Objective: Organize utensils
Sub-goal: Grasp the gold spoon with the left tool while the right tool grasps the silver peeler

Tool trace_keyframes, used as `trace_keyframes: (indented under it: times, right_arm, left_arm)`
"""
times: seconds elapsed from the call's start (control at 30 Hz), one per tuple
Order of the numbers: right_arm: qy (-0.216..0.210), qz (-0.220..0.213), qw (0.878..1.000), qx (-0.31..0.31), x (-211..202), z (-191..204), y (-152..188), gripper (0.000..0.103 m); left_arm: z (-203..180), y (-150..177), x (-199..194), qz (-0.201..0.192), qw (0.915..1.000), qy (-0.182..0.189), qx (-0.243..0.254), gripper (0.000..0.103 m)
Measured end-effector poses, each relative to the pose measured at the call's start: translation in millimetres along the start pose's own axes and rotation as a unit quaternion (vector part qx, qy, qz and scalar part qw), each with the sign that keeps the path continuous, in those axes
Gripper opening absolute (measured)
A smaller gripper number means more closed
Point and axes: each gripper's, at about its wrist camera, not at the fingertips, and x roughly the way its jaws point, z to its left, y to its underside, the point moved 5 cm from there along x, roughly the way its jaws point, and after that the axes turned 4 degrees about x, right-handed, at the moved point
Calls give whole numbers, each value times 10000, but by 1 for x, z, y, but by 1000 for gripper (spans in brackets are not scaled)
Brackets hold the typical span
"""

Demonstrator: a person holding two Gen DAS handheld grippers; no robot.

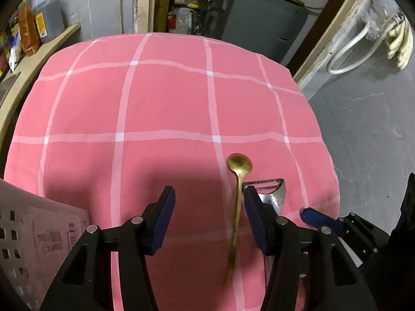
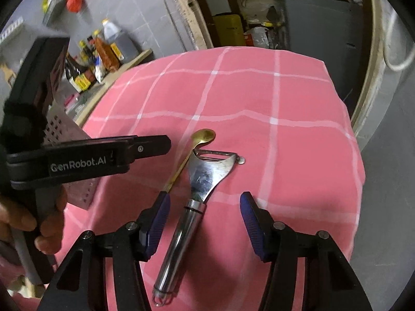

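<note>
A gold spoon (image 1: 236,207) lies on the pink checked tablecloth (image 1: 166,103), bowl away from me. My left gripper (image 1: 208,207) is open and empty, with the spoon's handle lying between its fingers nearer the right one. A steel peeler (image 2: 193,194) lies right of the spoon (image 2: 197,142); its head shows in the left wrist view (image 1: 272,189). My right gripper (image 2: 205,212) is open and empty over the peeler's handle, which lies between its fingers. The left gripper's body (image 2: 85,158) shows at the left of the right wrist view.
A pale perforated plastic basket (image 1: 28,248) stands at the table's near left and shows behind the left gripper (image 2: 67,132). A shelf with bottles and packets (image 2: 96,59) runs along the left wall. The table's right edge drops to a grey floor (image 1: 363,129).
</note>
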Motion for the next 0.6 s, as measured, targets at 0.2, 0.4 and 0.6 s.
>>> trace_keyframes:
  times: [0.2,0.4,0.6]
  right_arm:
    - [409,19,9987,-293,15,2,-2,46]
    - [538,-21,9977,-421,20,-1,-6,46]
    - [681,-21,9971,-342,26,-12,-14,38]
  left_arm:
    - [5,0,6,5,9999,103,-96,49]
    - [0,0,8,32,9997,245,-6,48]
    - [-6,5,15,218,9986,460,131,35]
